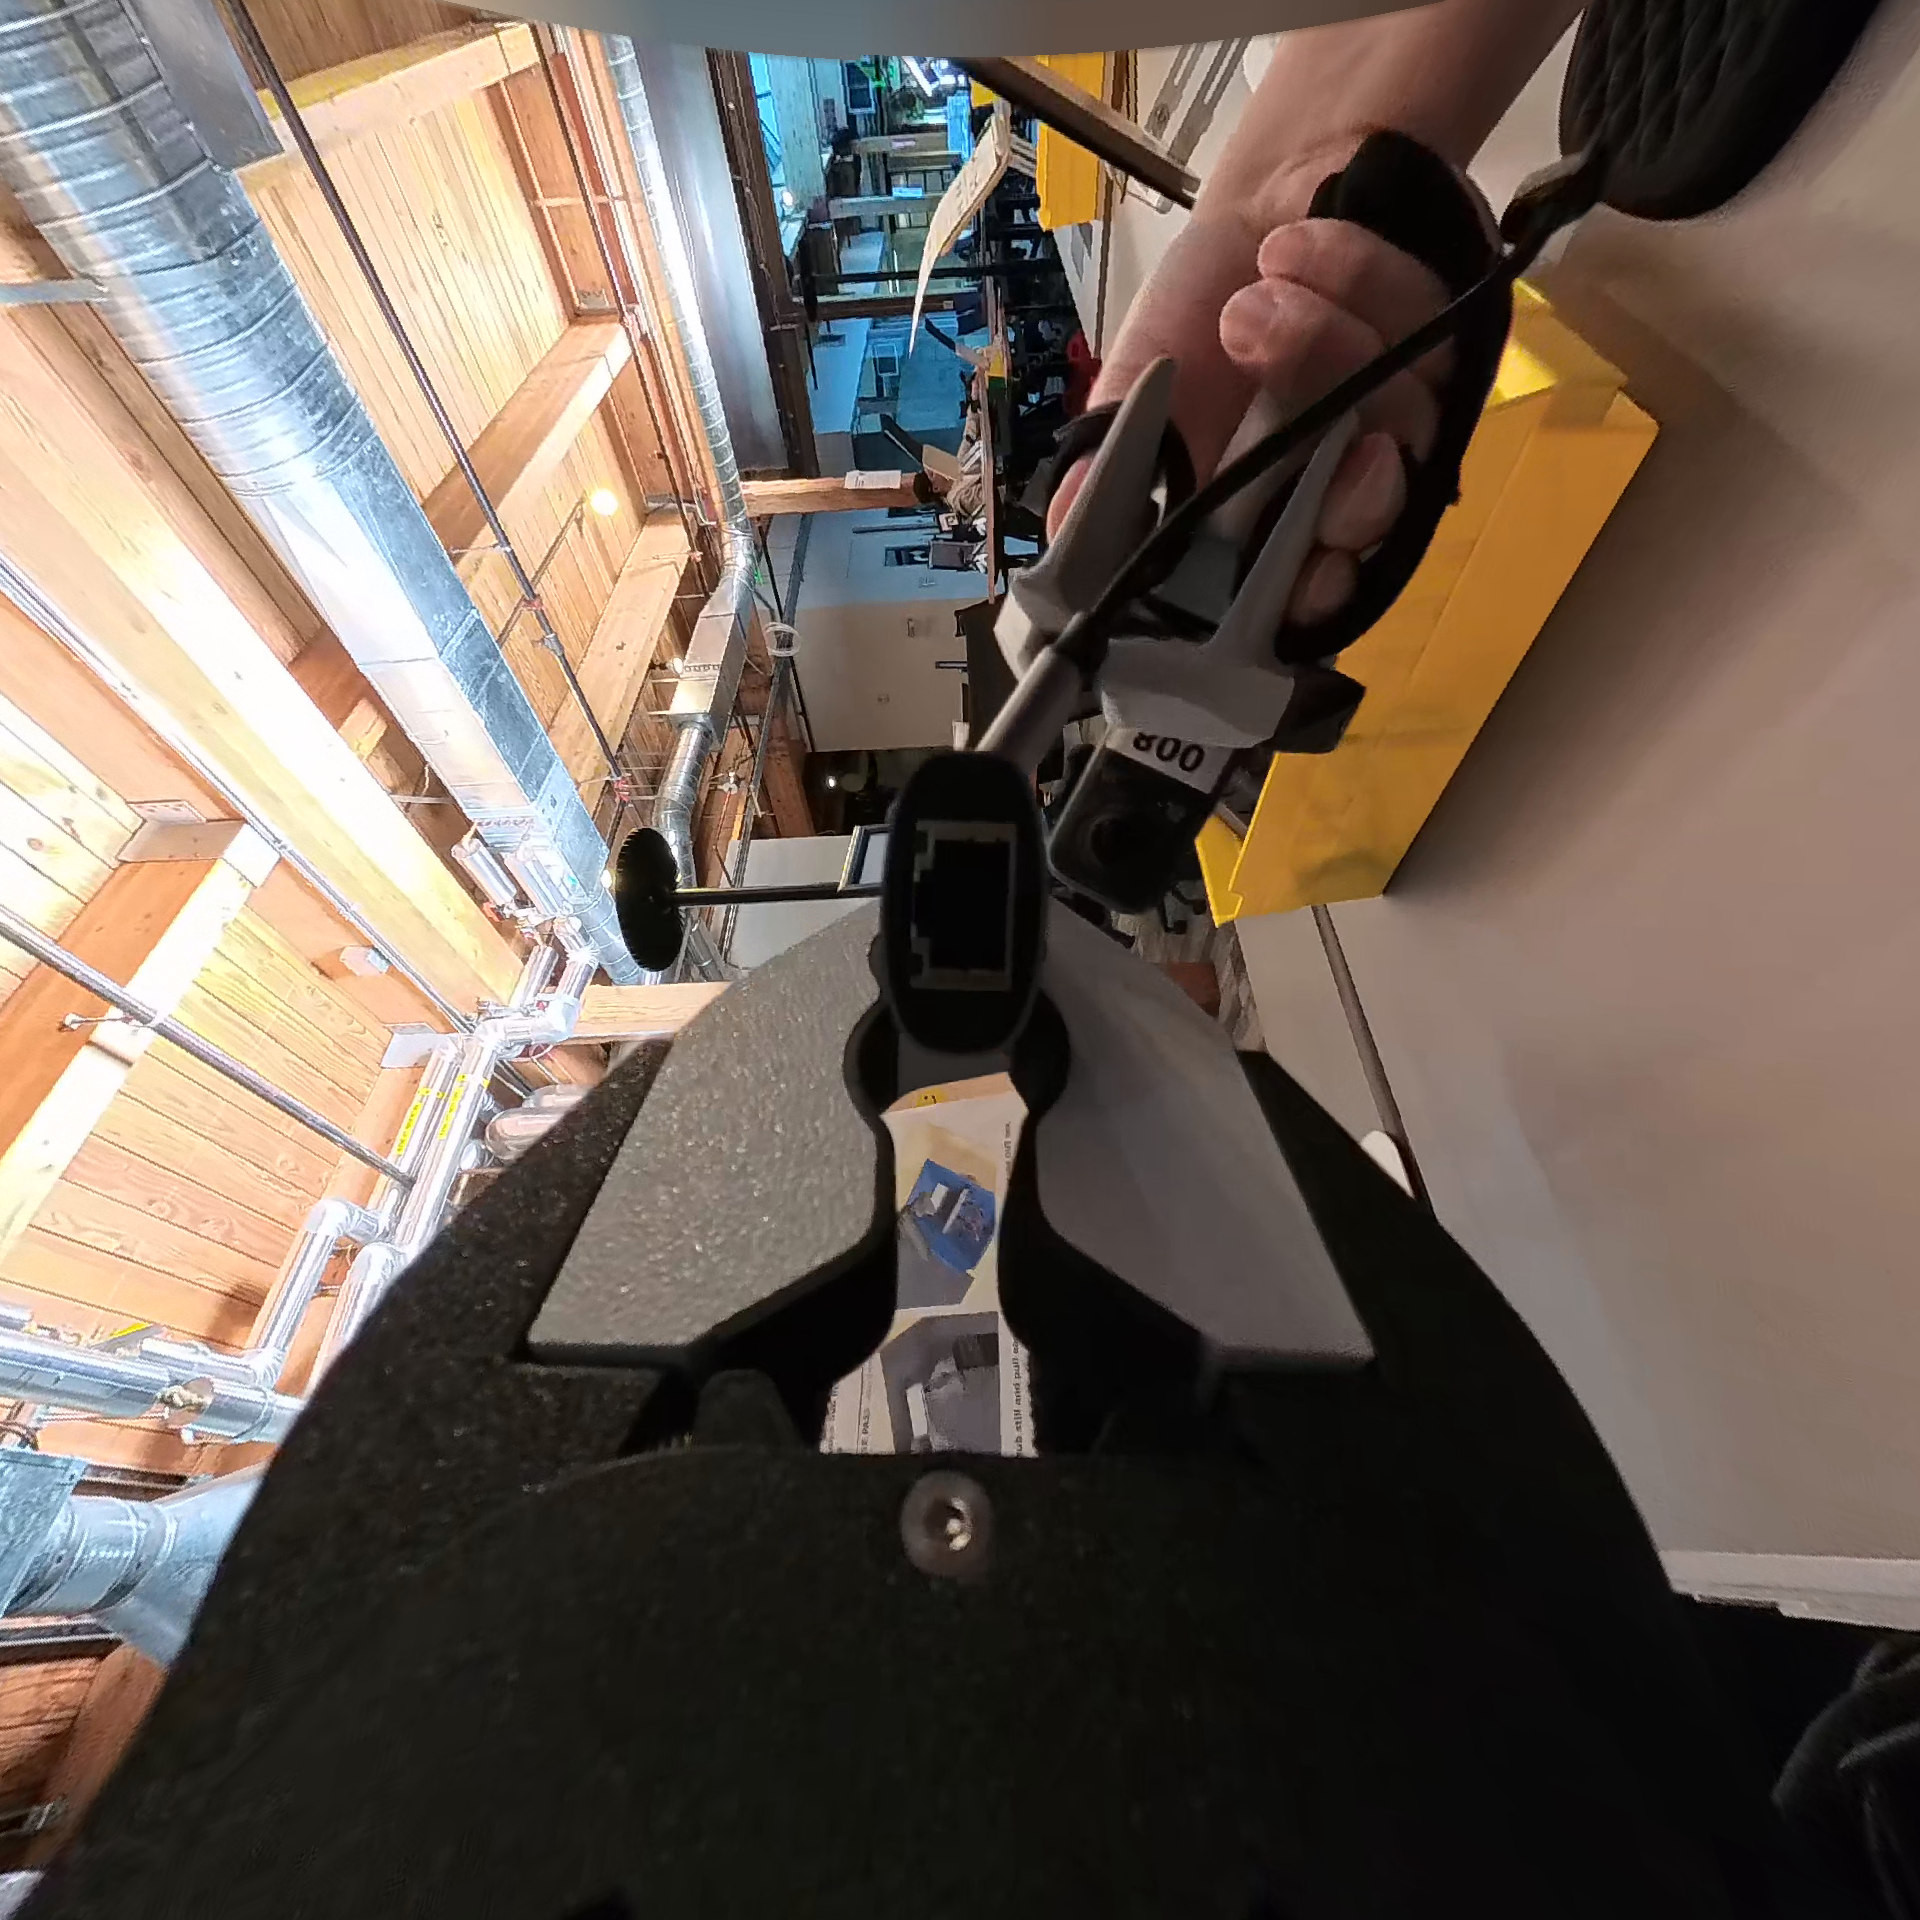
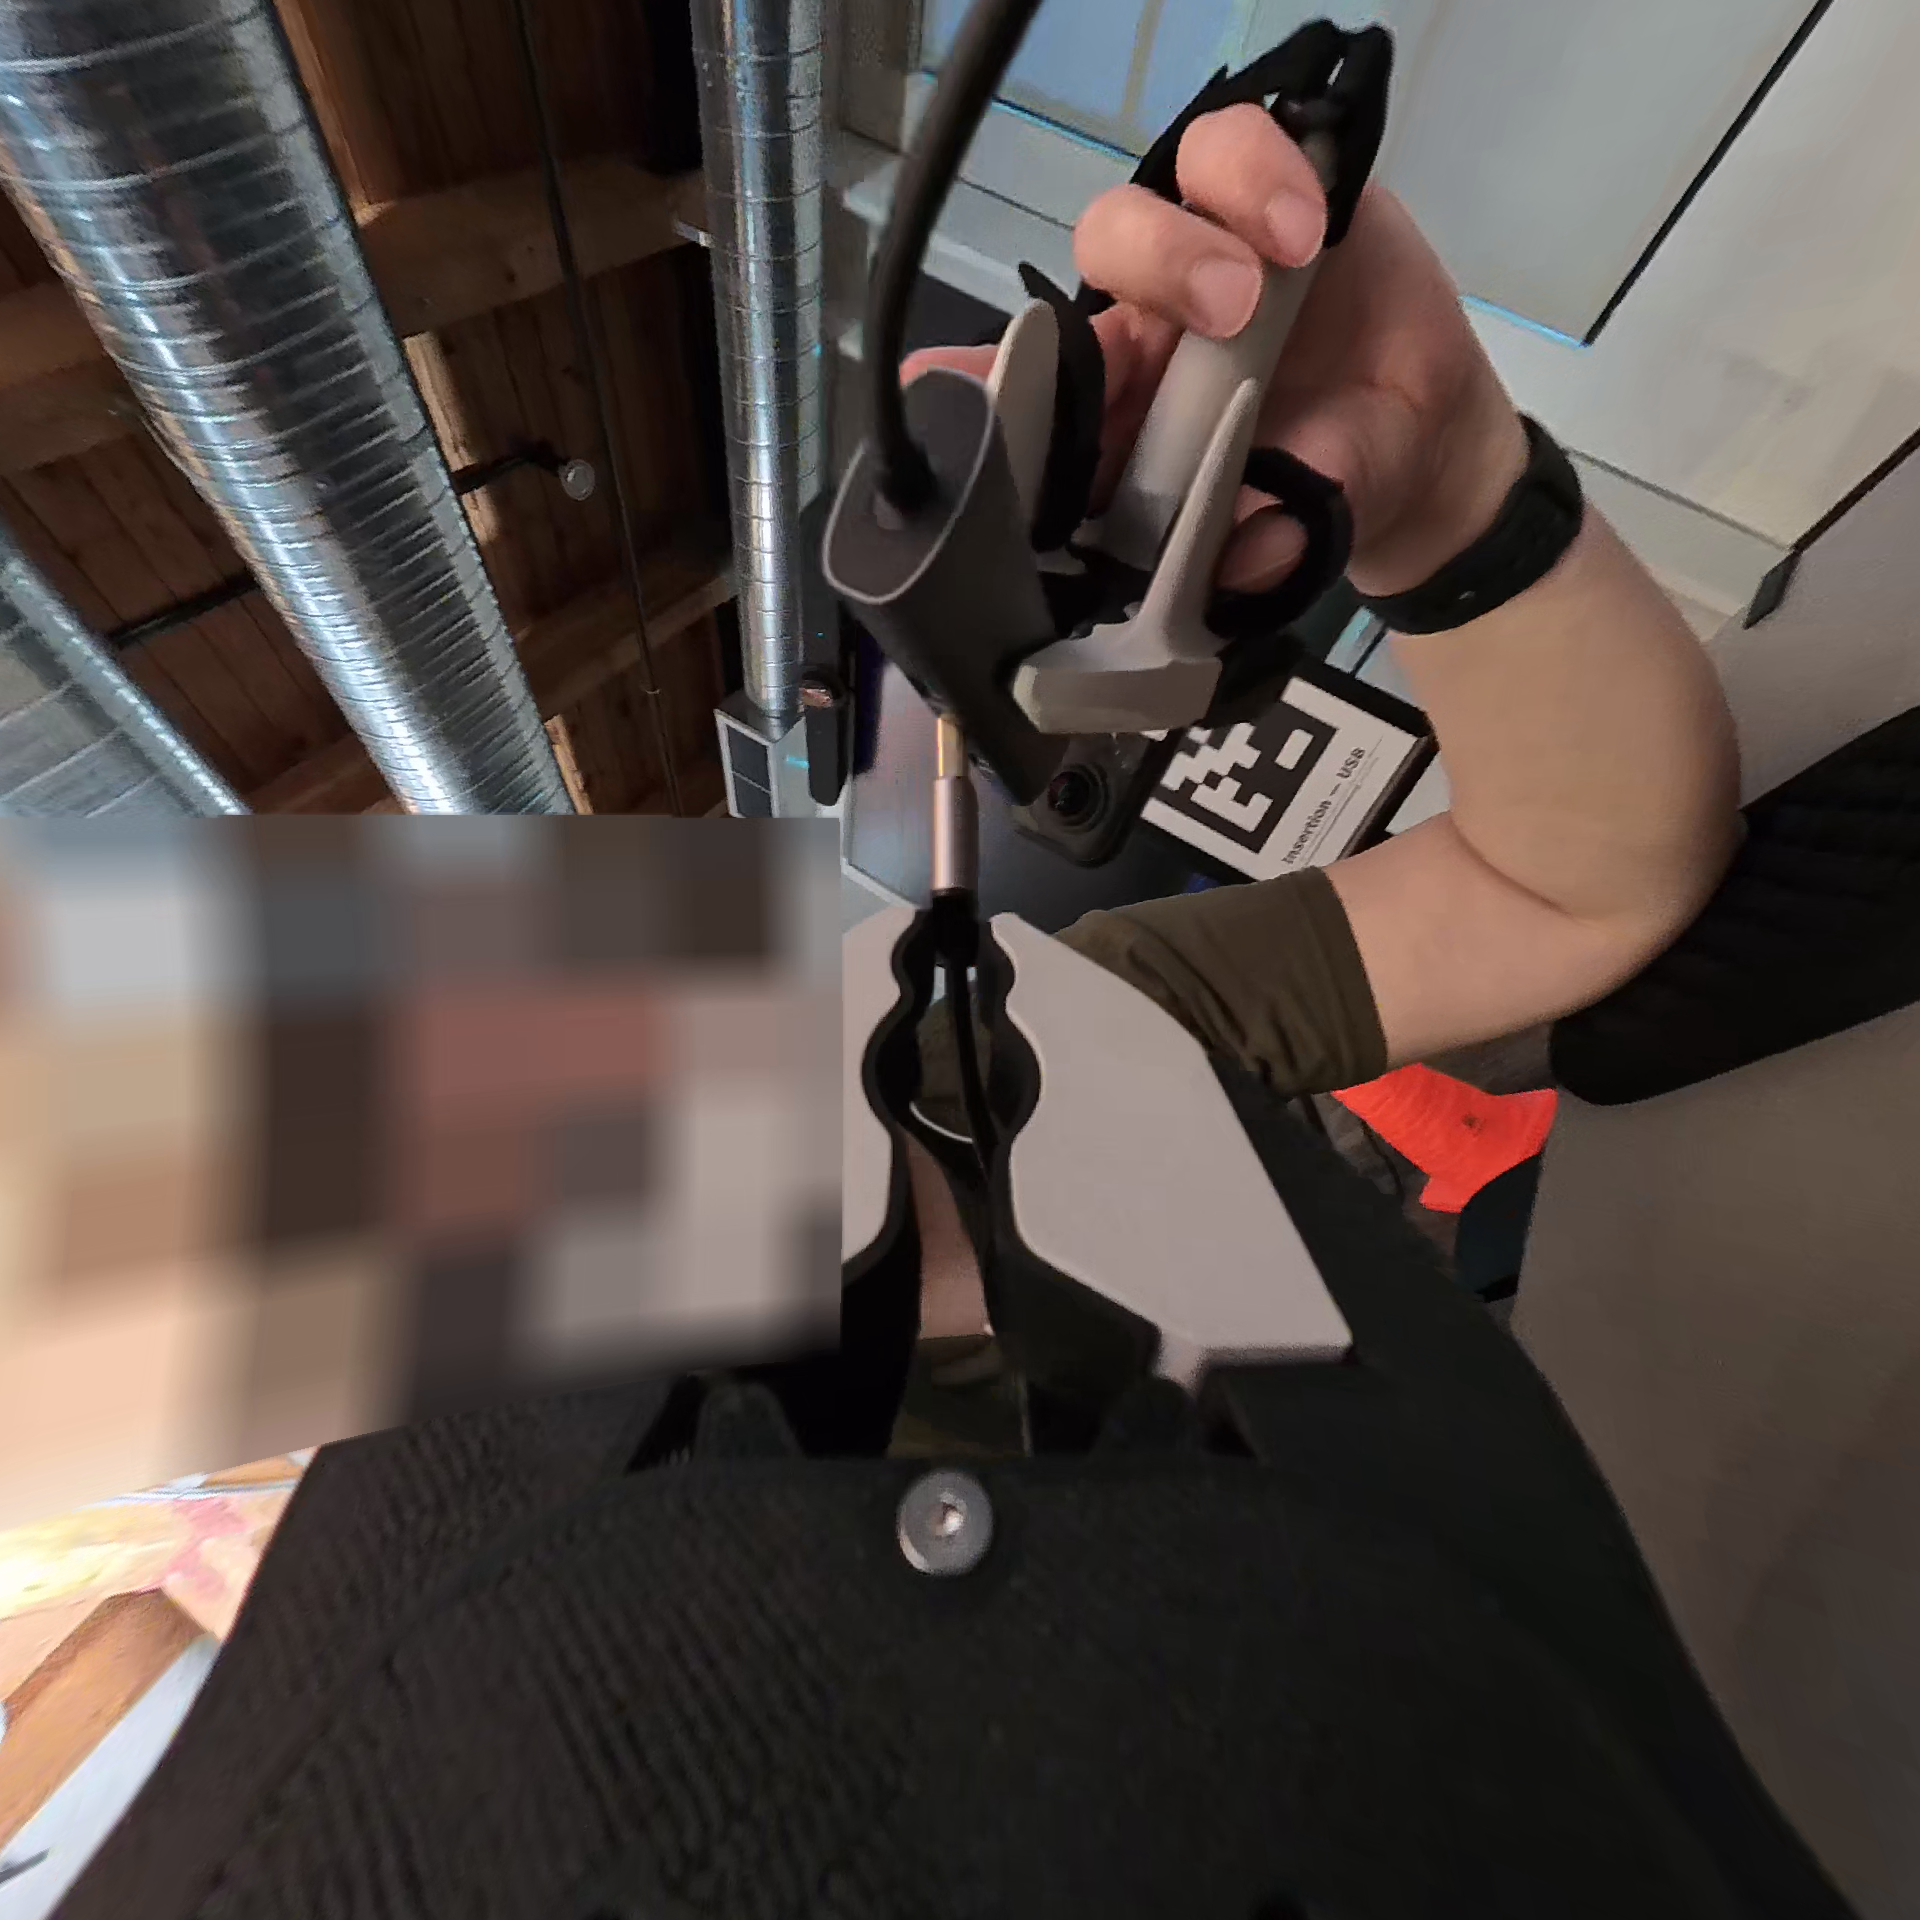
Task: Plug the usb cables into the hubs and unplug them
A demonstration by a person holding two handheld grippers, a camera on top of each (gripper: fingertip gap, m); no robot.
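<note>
In the left wrist view, silver spiral ducts (image 1: 301, 343) are running along a wooden plank ceiling at the far left. Toward the middle, a thin black cable with a small black ridged disc (image 1: 646, 900) on it is sticking out sideways from the hub. The left gripper (image 1: 958, 1023) is clamping the dark grey USB hub (image 1: 961, 904) between its fingers (image 1: 727, 1132), with the hub's end face and its rectangular network port turned toward the camera. Just beyond the hub, up and to the right, the right gripper (image 1: 1132, 665) is showing in a person's hand (image 1: 1278, 343), and a black cable is crossing it. Farther right, a yellow bin (image 1: 1455, 623) is sitting on a pale bench (image 1: 1662, 1039).

In the right wrist view, the left part is covered by a mosaic patch, with ducts (image 2: 301, 436) above it. At the centre, the right gripper (image 2: 954, 940) is pinching a USB cable (image 2: 971, 1060) just behind its silver plug (image 2: 950, 842). The plug's tip is reaching the underside of the hub (image 2: 935, 561), though whether it is seated cannot be told. A thick black lead is curving up out of the hub's end. To the right, a hand (image 2: 1340, 343) wearing a black wristband is holding the left gripper's grey handles, and a card with a black and white square marker (image 2: 1257, 779) is showing behind it. An orange object (image 2: 1455, 1143) is lying at the far right.
</note>
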